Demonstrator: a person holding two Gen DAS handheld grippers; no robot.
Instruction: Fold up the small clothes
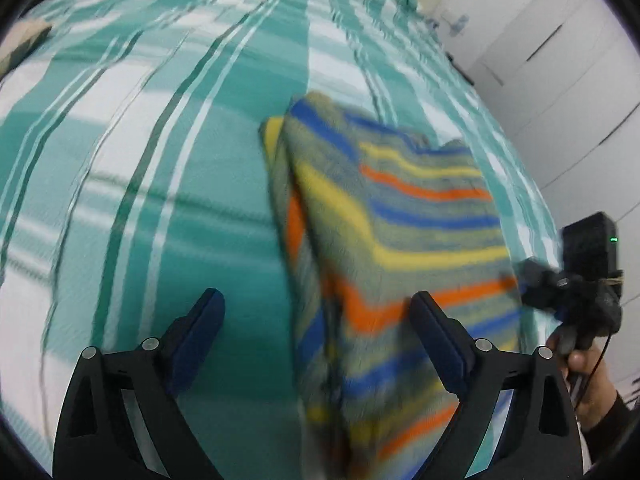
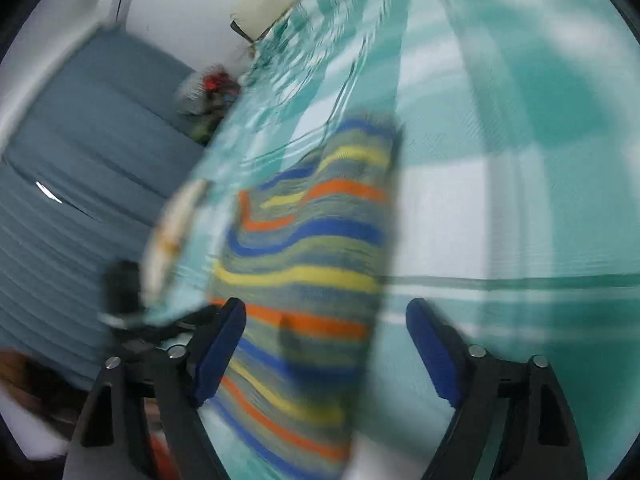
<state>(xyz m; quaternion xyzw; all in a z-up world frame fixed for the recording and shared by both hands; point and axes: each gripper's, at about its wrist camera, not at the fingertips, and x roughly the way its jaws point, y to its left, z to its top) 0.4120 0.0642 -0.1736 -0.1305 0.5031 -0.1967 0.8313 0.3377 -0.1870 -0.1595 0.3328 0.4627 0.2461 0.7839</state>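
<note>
Striped cloth (image 1: pixel 400 240) folded on bedspread (image 1: pixel 160 160); left gripper (image 1: pixel 316 312) jaws spread, right gripper (image 2: pixel 326 320) jaws spread, nothing pinched.

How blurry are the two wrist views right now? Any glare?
Left wrist: mild motion blur on the striped cloth and bedspread; the left gripper stays sharp. Right wrist: heavier smear across the cloth and bedspread; the right gripper is crisp. Fisheye bending in both; no strong glare.
</note>
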